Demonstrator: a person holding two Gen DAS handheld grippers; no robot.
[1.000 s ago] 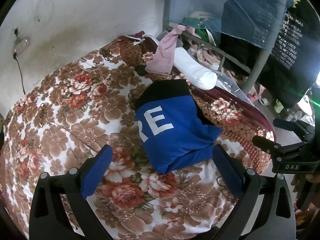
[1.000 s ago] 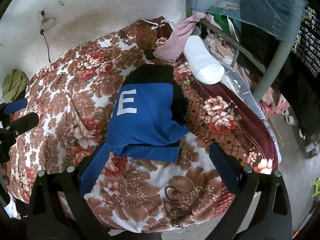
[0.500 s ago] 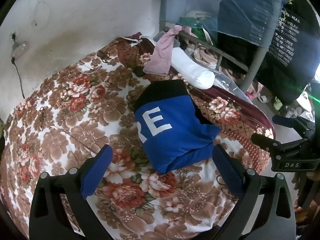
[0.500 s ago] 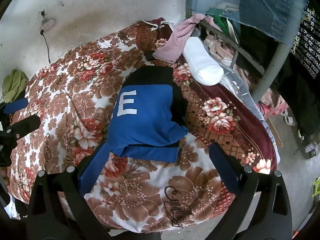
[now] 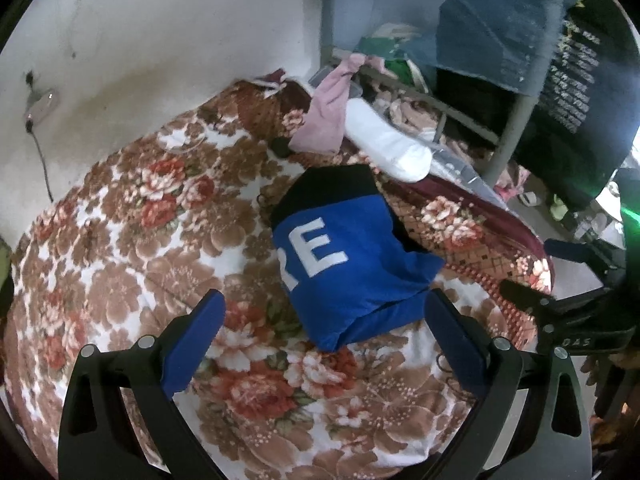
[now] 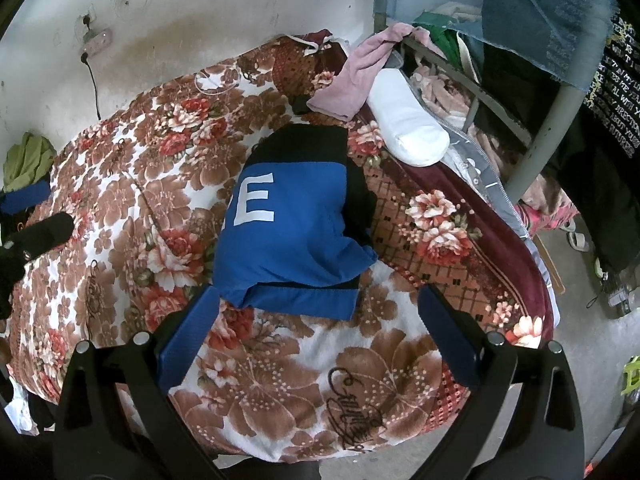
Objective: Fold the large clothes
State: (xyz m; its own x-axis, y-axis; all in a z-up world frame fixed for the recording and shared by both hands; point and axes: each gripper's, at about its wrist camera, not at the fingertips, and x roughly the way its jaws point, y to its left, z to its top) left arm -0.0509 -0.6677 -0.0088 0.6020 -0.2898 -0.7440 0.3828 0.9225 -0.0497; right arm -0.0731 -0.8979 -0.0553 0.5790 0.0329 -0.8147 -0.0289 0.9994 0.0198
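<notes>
While folded shirt [image 5: 344, 256] lies ahead, left hand-held gripper [image 5: 324, 336] gapes.

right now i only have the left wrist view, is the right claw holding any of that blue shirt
Observer: No. The right claw is wide open and empty, with the folded blue shirt lying just beyond its tips.
Operator: ok and where does my left claw sit next to the shirt
Observer: In the right wrist view, the left claw is open and off to the shirt's left, in front of the floral blanket and clear of the shirt.
Operator: anything else on that side
Observer: A green cloth is bunched at the blanket's far left edge, by the wall.
</notes>
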